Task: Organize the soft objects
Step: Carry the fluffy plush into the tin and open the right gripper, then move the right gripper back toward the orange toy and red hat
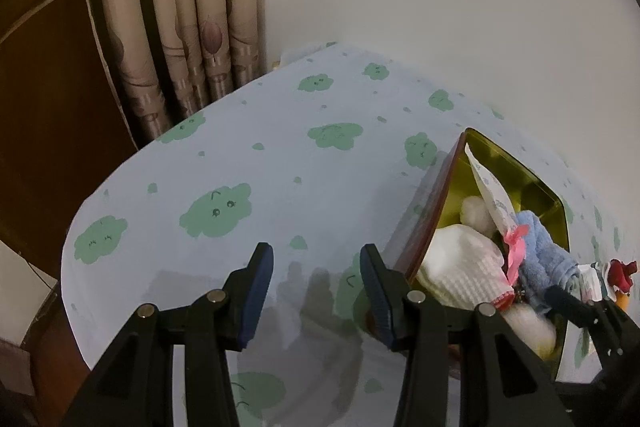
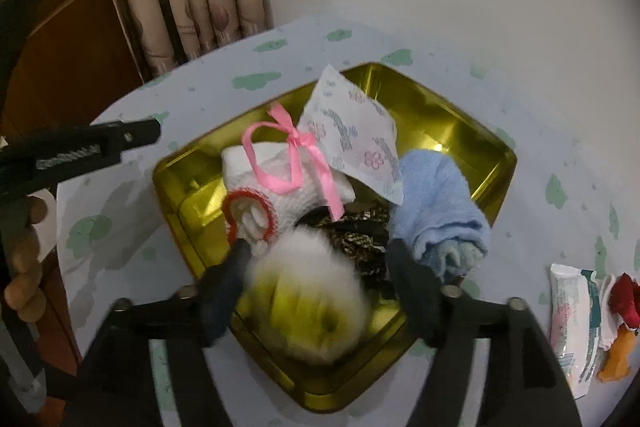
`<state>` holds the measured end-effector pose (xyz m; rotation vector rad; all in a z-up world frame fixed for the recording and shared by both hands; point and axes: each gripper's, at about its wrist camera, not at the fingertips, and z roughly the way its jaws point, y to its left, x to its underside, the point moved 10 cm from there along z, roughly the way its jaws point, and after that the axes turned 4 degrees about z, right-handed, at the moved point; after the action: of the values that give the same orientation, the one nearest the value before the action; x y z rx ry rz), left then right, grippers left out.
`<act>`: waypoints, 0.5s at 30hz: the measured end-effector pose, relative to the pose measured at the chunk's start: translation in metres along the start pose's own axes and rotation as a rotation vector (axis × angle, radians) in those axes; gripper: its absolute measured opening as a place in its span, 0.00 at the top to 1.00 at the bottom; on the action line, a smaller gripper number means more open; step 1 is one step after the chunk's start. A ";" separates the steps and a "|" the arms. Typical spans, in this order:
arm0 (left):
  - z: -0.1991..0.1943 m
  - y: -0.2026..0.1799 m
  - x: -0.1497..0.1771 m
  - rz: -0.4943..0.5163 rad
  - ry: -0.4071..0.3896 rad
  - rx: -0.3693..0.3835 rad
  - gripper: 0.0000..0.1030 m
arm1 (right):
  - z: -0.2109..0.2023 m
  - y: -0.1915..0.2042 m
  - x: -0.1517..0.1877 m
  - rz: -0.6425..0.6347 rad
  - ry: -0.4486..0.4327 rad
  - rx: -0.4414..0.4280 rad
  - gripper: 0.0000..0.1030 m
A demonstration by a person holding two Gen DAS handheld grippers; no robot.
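Observation:
A gold tin sits on a tablecloth with a cloud print and holds soft things. Inside are a white knitted piece with red trim, a pink ribbon, a patterned sachet, a rolled blue towel and a dark braided cord. A blurred white fluffy pompom lies at the tin's near corner. My right gripper stands open around the pompom, and its right pad is clear of it. My left gripper hangs open over bare cloth, just left of the tin, with nothing between its jaws.
A tube packet and a red and orange toy lie on the cloth right of the tin. Curtains and a white wall stand behind the table. The table's left edge drops off to dark wood.

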<state>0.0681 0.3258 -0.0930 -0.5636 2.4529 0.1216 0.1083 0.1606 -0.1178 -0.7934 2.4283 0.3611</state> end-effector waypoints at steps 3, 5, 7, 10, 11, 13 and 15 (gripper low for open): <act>0.000 0.001 0.000 -0.008 0.003 0.005 0.55 | -0.007 0.001 -0.002 -0.014 -0.015 0.007 0.32; -0.001 0.001 -0.001 -0.006 -0.003 -0.002 0.55 | -0.013 0.000 -0.003 -0.020 -0.028 0.011 0.31; -0.002 0.000 -0.002 -0.003 -0.010 -0.004 0.55 | -0.021 -0.001 -0.005 -0.015 -0.049 0.009 0.31; -0.002 -0.001 -0.001 0.003 -0.007 -0.005 0.55 | -0.037 -0.008 -0.008 0.008 -0.090 0.002 0.31; -0.001 -0.001 -0.001 0.003 -0.003 -0.006 0.55 | -0.042 -0.011 -0.009 0.013 -0.100 0.001 0.31; -0.001 -0.001 0.000 0.000 0.002 -0.002 0.55 | -0.055 -0.023 -0.009 0.026 -0.125 0.016 0.30; -0.001 -0.001 0.000 -0.001 0.001 -0.004 0.55 | -0.066 -0.038 -0.006 0.038 -0.142 0.031 0.30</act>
<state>0.0682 0.3249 -0.0919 -0.5670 2.4541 0.1262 0.1076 0.1062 -0.0635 -0.6854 2.3130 0.3809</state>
